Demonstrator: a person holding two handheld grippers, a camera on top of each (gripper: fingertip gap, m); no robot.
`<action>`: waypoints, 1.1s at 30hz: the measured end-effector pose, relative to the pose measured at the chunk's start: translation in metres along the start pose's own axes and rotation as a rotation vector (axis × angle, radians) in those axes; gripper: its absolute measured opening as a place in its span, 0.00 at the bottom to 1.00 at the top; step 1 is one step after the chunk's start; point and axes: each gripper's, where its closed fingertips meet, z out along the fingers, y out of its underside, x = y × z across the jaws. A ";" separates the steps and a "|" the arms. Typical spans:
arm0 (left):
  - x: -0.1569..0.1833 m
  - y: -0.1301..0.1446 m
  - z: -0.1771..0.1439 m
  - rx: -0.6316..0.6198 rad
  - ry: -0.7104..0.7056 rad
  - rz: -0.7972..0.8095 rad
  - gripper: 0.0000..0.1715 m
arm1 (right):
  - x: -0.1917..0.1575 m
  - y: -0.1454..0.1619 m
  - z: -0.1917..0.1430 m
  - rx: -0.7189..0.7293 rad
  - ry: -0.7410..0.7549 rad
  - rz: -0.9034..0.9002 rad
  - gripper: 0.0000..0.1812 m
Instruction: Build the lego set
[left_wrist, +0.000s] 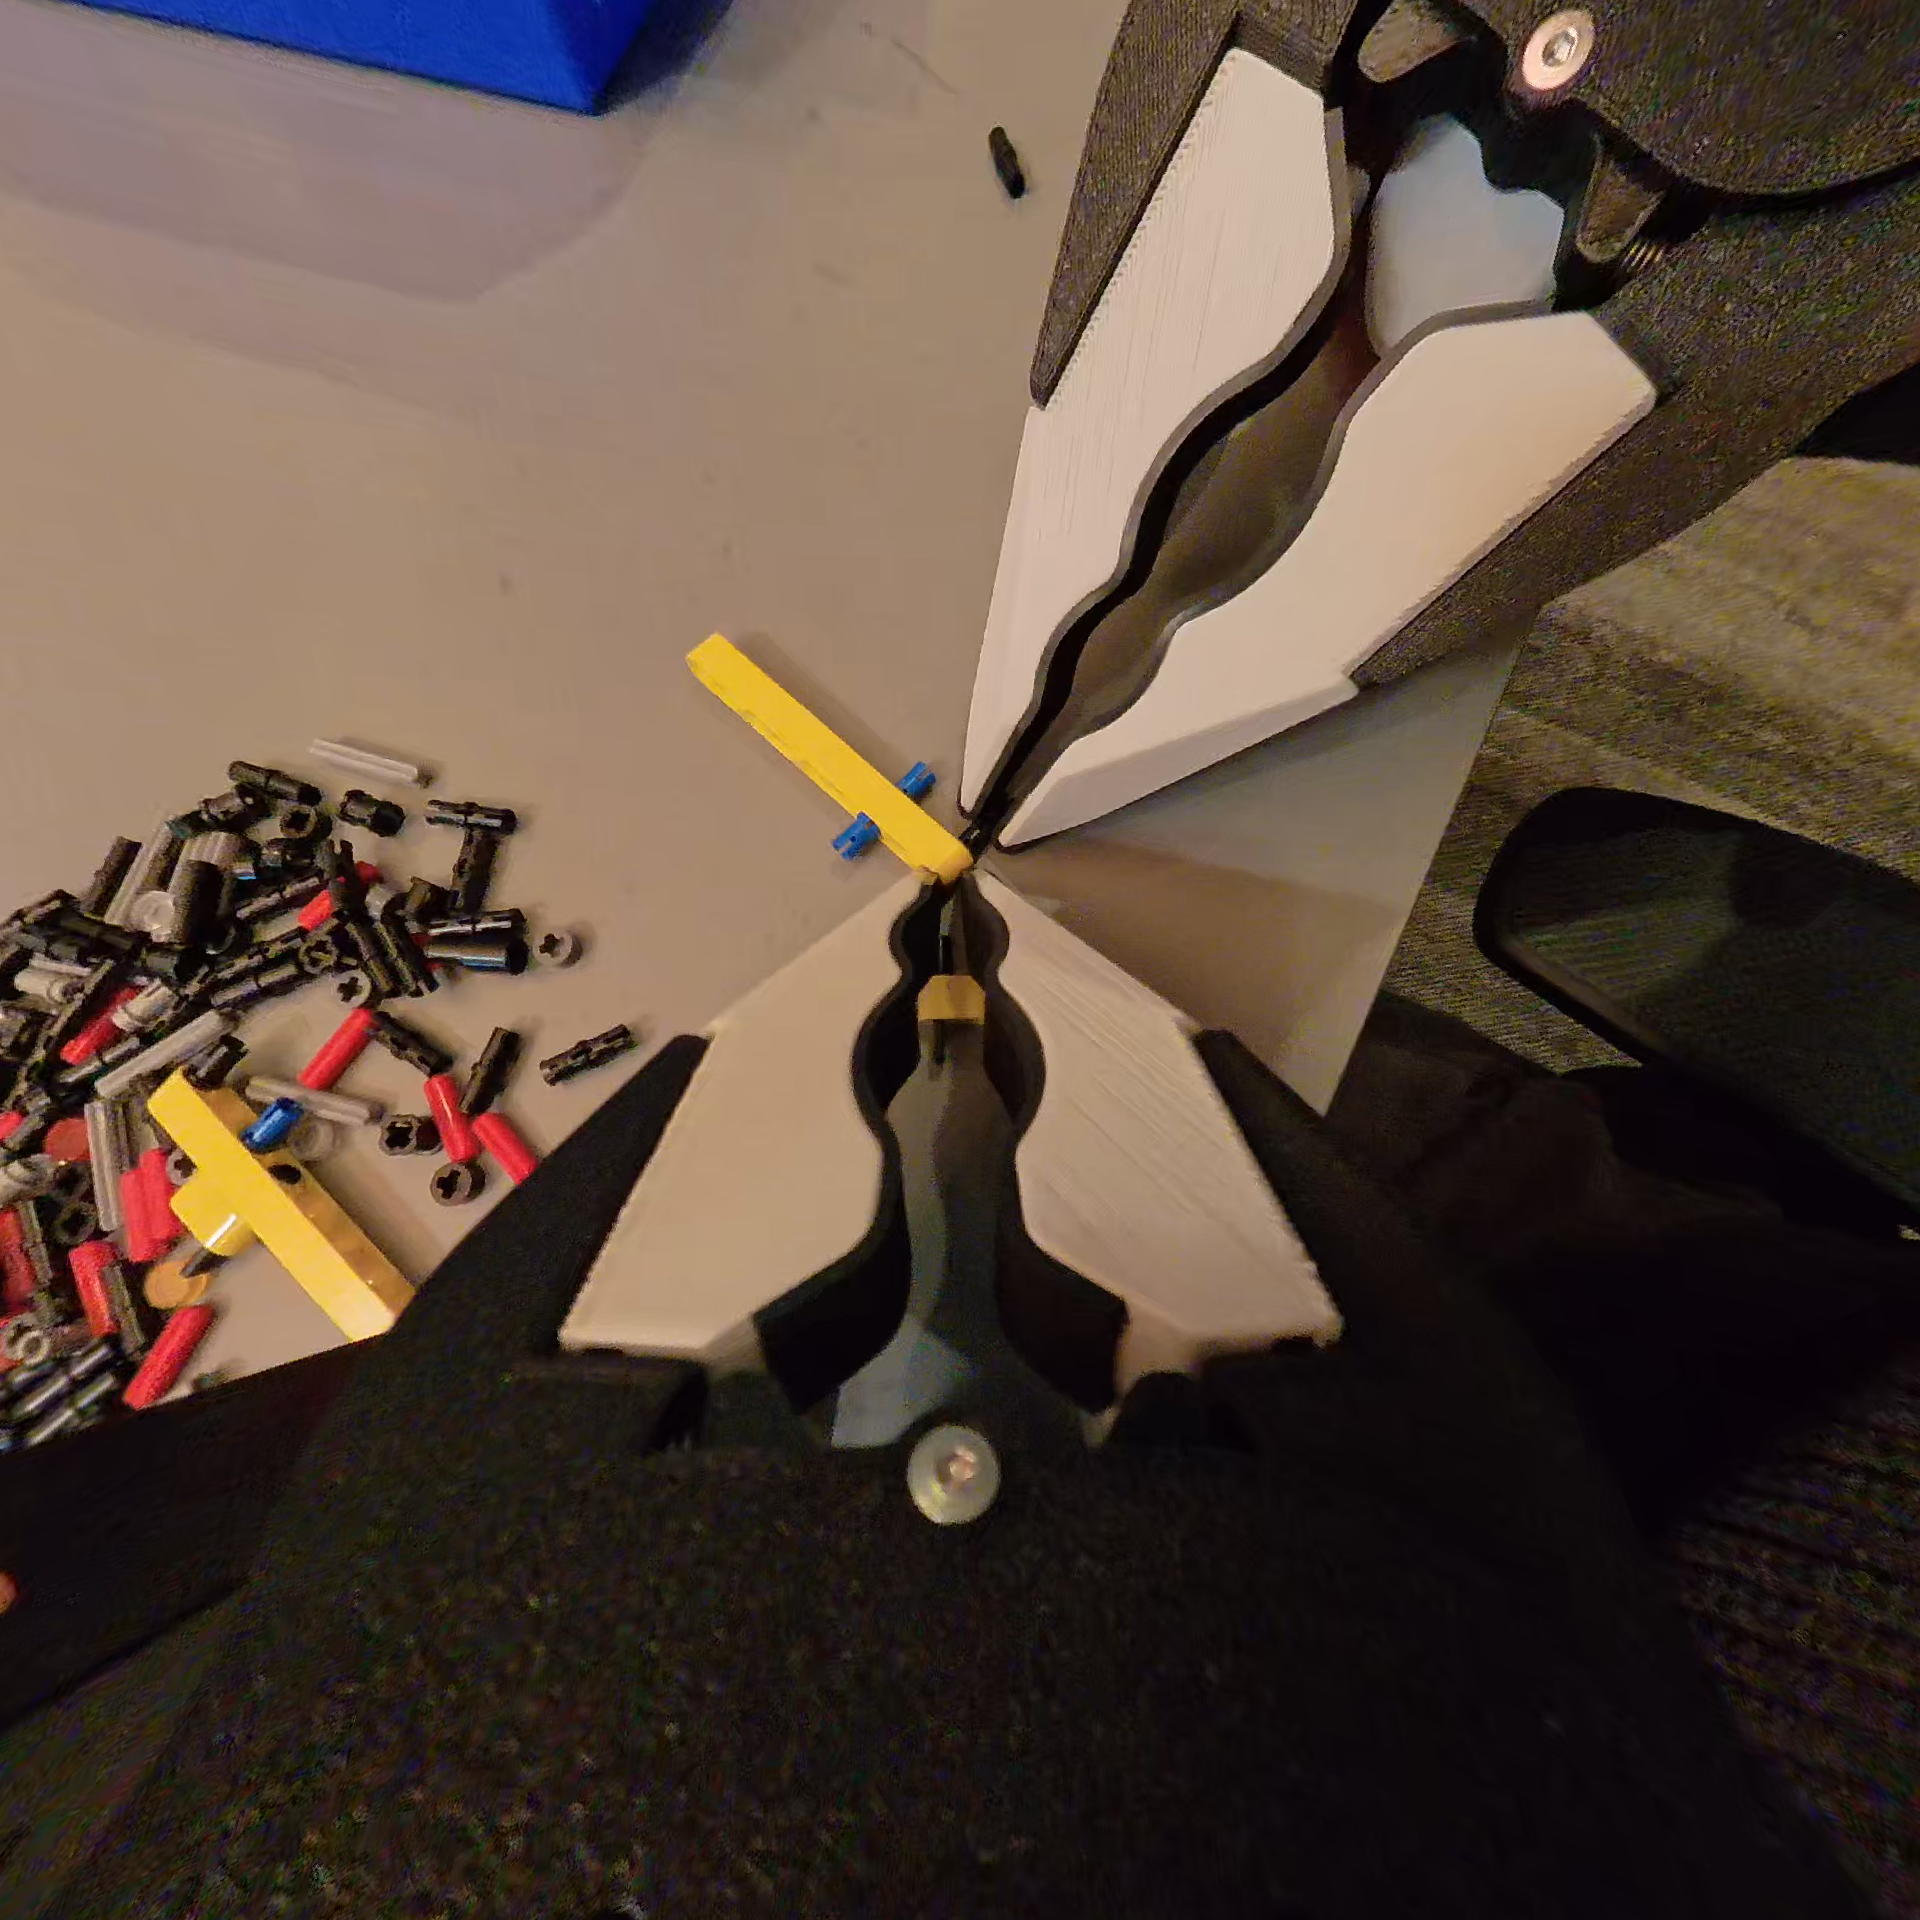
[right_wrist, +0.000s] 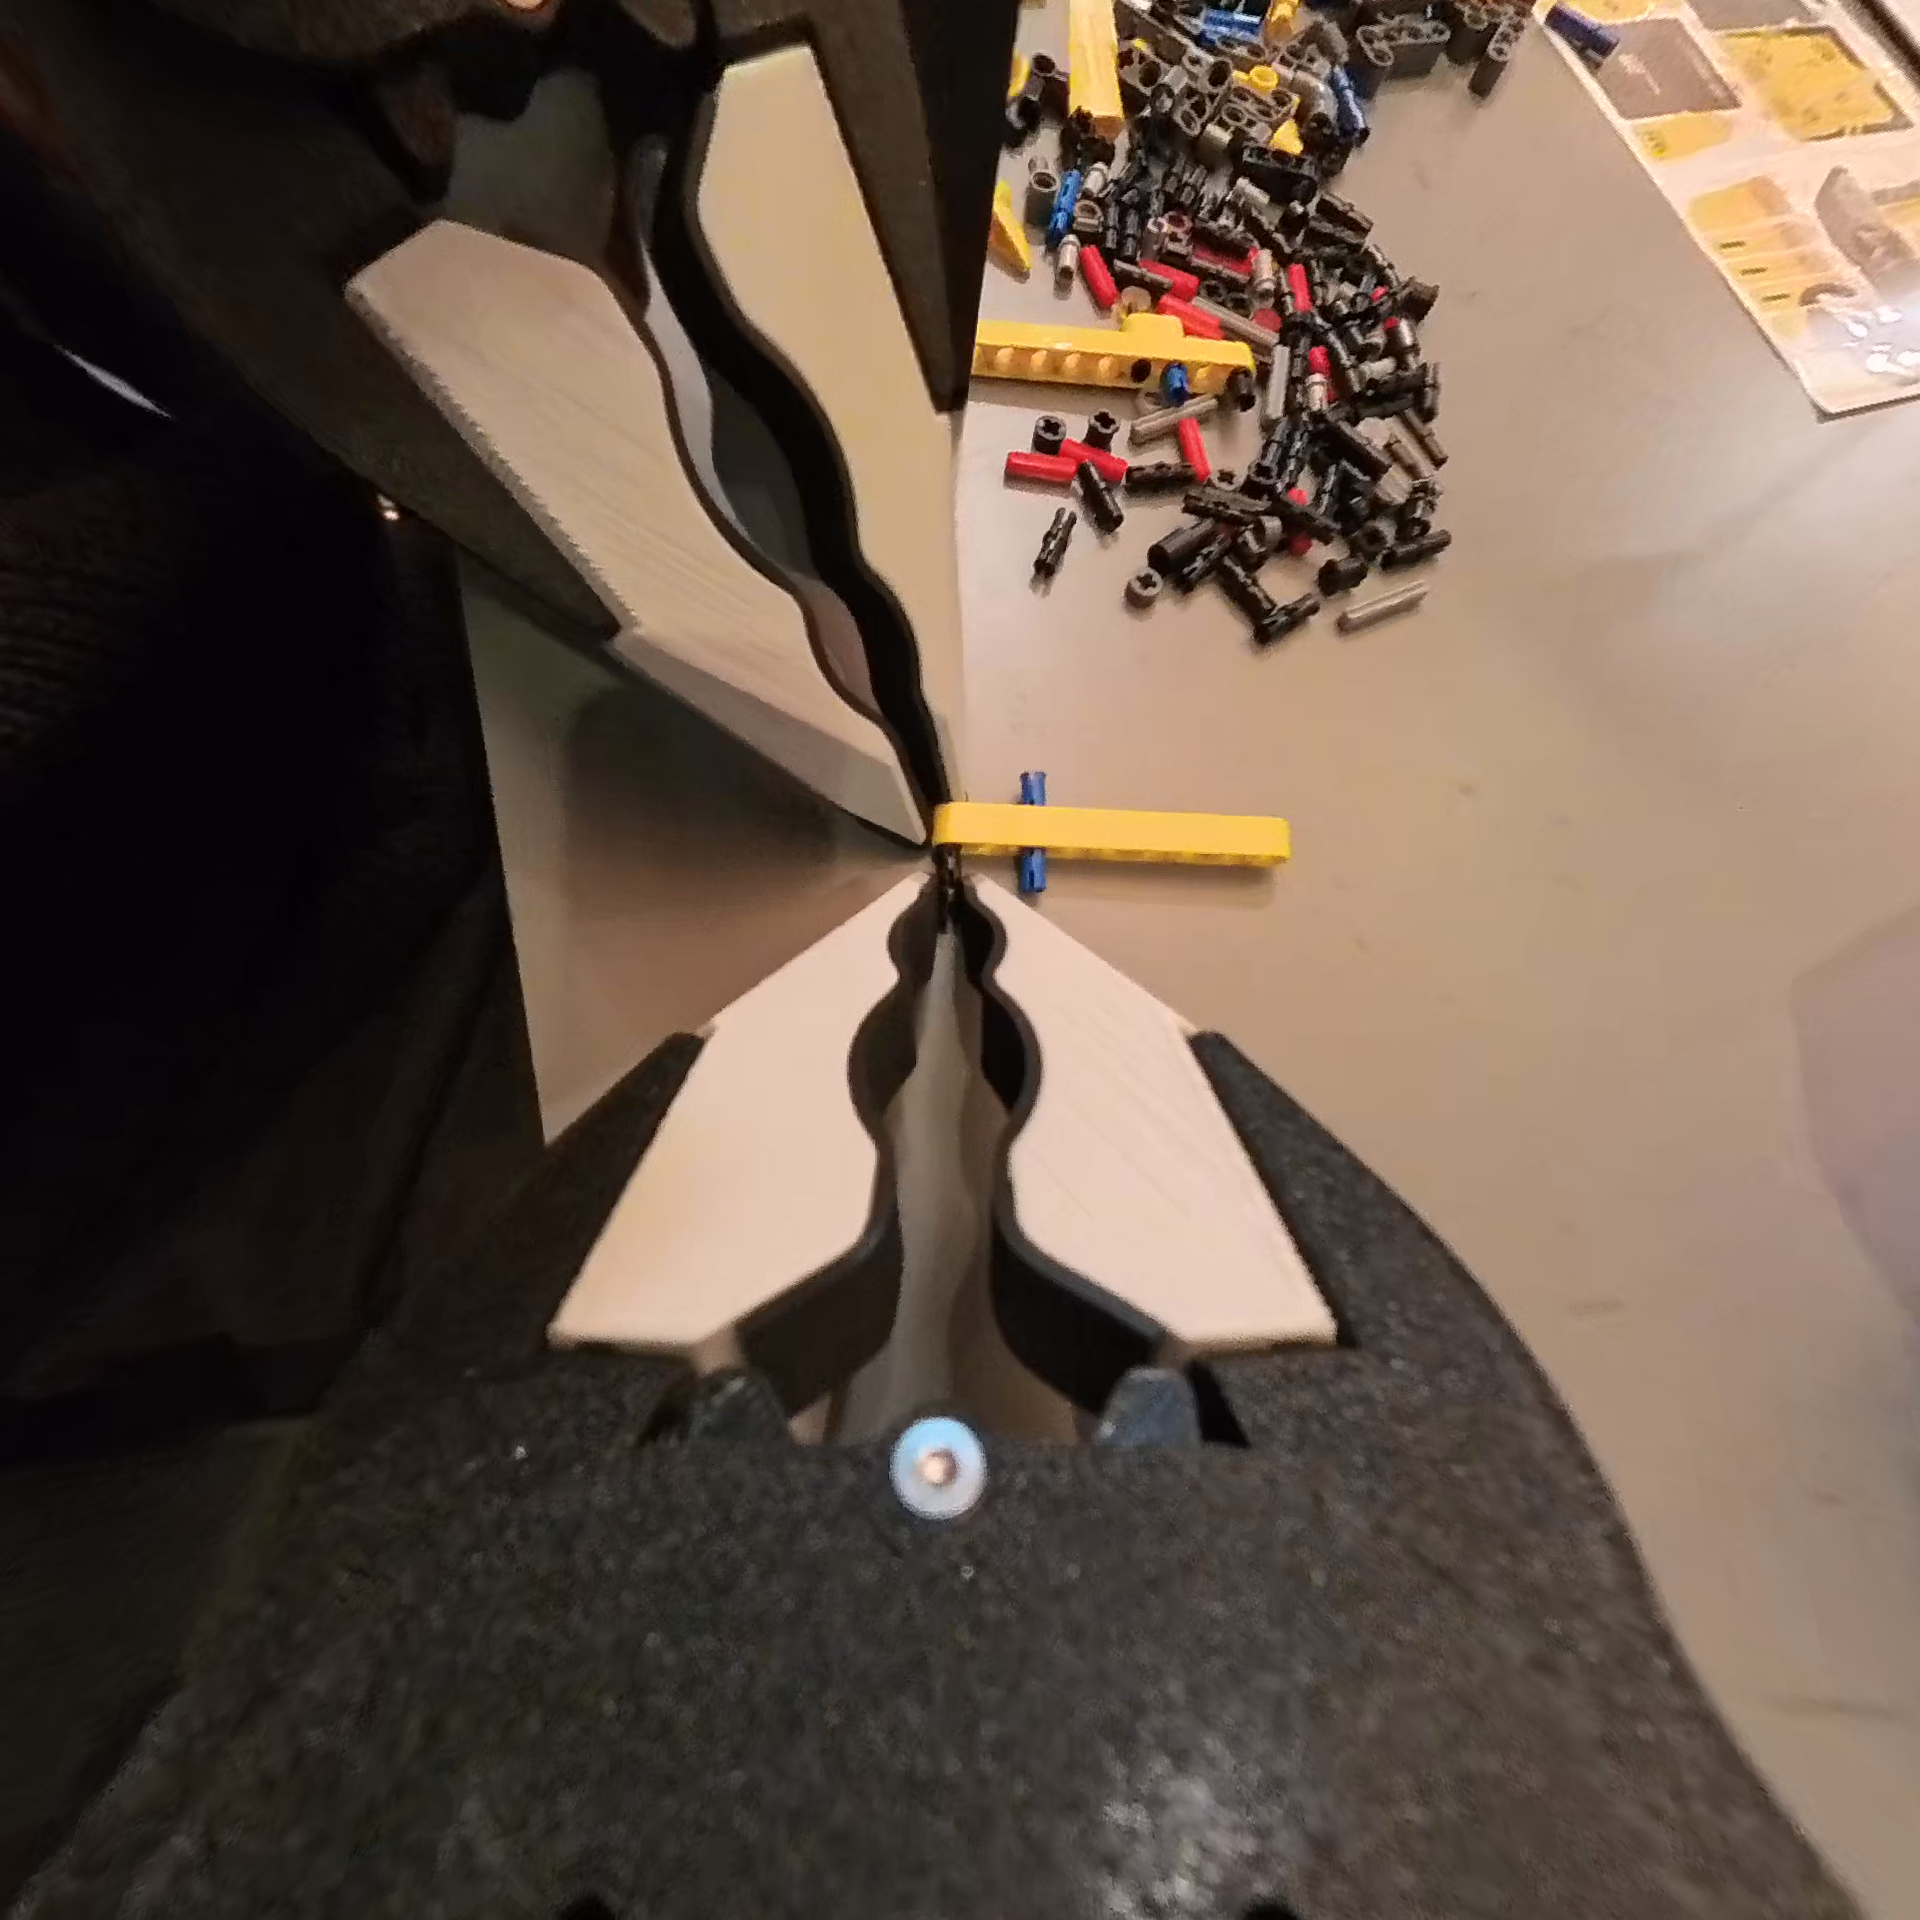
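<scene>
My left gripper (left_wrist: 943, 885) is shut on one end of a yellow holed beam (left_wrist: 821, 758), held above the grey table (left_wrist: 623, 468). A blue pin (left_wrist: 883, 810) sticks through the beam near the held end. My right gripper (right_wrist: 945, 888) is shut on a small black pin (right_wrist: 948, 868), its tip against the beam's held end (right_wrist: 1112, 836). In the left wrist view the right gripper (left_wrist: 982, 831) comes in from the upper right. In the right wrist view the left gripper (right_wrist: 928, 826) comes in from the upper left. The two sets of fingertips almost touch.
A pile of black, red and grey pins (left_wrist: 260, 1039) with another yellow beam (left_wrist: 281, 1205) lies left; it also shows in the right wrist view (right_wrist: 1268, 364). A blue box (left_wrist: 416, 42), a loose black pin (left_wrist: 1006, 161), a printed sheet (right_wrist: 1766, 156), and a black chair (left_wrist: 1714, 935) off the table edge. The tips of both grippers are at nearly the same place.
</scene>
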 end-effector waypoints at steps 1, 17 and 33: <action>0.000 0.000 0.000 0.001 0.008 -0.007 0.02 | 0.000 0.000 0.000 0.000 -0.010 0.011 0.02; 0.000 0.000 0.000 -0.005 -0.006 -0.001 0.01 | 0.000 -0.001 0.001 0.014 -0.054 -0.115 0.01; -0.001 0.000 0.000 -0.014 -0.002 0.010 0.00 | 0.001 -0.001 0.001 -0.051 -0.306 0.277 0.01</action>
